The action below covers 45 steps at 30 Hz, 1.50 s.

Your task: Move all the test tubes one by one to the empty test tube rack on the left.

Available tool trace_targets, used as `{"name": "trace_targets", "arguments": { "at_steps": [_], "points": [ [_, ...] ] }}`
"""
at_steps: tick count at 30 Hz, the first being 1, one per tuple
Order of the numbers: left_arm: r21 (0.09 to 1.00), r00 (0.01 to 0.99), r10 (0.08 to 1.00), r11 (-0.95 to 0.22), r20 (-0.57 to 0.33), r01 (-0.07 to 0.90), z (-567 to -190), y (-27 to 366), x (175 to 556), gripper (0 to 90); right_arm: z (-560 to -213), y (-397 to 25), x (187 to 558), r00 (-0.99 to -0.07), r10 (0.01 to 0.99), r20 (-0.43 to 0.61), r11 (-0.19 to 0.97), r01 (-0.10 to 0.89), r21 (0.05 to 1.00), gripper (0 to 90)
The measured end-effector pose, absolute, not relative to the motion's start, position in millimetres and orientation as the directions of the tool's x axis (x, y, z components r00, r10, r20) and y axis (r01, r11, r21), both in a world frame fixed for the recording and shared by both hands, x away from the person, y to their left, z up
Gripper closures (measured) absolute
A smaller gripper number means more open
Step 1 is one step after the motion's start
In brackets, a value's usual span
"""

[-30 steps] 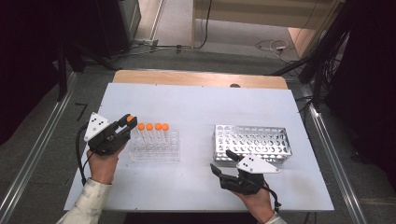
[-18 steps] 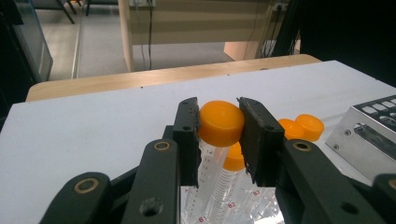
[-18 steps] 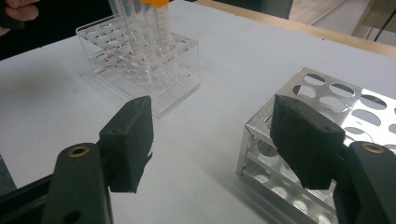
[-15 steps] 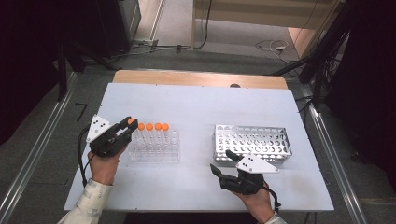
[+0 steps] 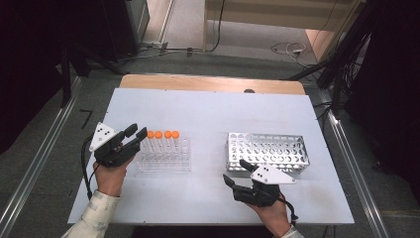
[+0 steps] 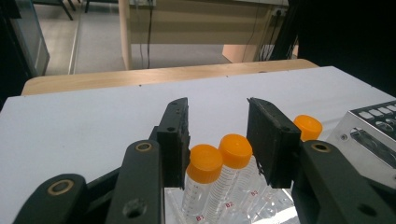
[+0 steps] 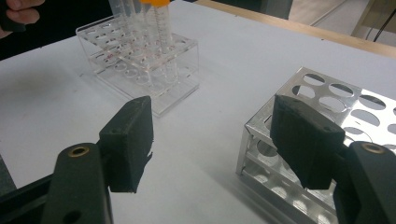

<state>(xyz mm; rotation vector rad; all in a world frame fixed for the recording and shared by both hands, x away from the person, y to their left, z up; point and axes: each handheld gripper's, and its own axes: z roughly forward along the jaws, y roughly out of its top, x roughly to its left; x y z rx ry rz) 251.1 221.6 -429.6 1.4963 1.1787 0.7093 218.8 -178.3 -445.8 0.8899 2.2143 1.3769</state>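
Four orange-capped tubes [image 5: 163,144] stand in the clear rack [image 5: 166,161] on the left of the white table [image 5: 213,109], and none has gone across to the metal rack [image 5: 270,151] on the right, whose holes all look empty. So I judge the job of moving them as barely begun: nothing is lifted, nothing is placed.

My left gripper [image 6: 217,140] is at the near end of the clear rack, jaws wide apart around two of the caps, one cap close to the left jaw, and gripping nothing. The likely step in hand is closing on the nearest tube.

My right gripper [image 7: 212,140] hangs low over the table just in front of the metal rack's corner, jaws wide open and empty, well apart from the tubes.

All four tubes are left to carry.
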Motion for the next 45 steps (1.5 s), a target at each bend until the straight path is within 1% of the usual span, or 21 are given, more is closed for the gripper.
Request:
{"name": "trace_targets", "arguments": {
  "at_steps": [4,10,17,19,23,26,36,45],
  "points": [
    [0.95,0.338,0.928,0.05,-0.158,0.307,-429.1,221.0,250.3,55.0,-445.5,-179.2,219.2,-0.723,0.691,0.006,0.317,0.311,0.896,28.9],
    [0.943,0.347,0.921,0.061,-0.18,0.327,-427.7,218.4,248.9,47.2,-444.3,-184.1,221.8,-0.709,0.706,0.007,0.305,0.313,0.899,28.9],
    [0.947,0.337,0.926,0.058,-0.169,0.315,-423.3,212.5,240.2,40.3,-442.9,-195.5,227.3,-0.681,0.732,0.013,0.284,0.322,0.903,28.9],
    [0.949,0.334,0.928,0.055,-0.163,0.311,-422.7,210.0,237.1,37.2,-442.6,-199.4,228.6,-0.671,0.741,0.018,0.276,0.329,0.903,28.9],
    [0.952,0.335,0.93,0.048,-0.153,0.302,-421.5,206.3,231.4,34.0,-442.1,-207.6,231.8,-0.651,0.759,0.017,0.266,0.333,0.904,28.9],
    [0.956,0.336,0.93,0.051,-0.151,0.288,-421.0,205.8,227.4,33.8,-442.1,-213.6,234.2,-0.635,0.772,0.017,0.258,0.339,0.905,28.9],
    [0.958,0.333,0.932,0.044,-0.141,0.284,-426.1,207.6,214.6,32.4,-442.1,-228.0,238.4,-0.599,0.801,0.012,0.245,0.346,0.906,28.5],
    [0.958,0.33,0.934,0.042,-0.138,0.283,-435.5,211.6,189.5,30.0,-441.3,-252.5,238.9,-0.541,0.841,0.016,0.214,0.36,0.908,27.8]
  ]
}}
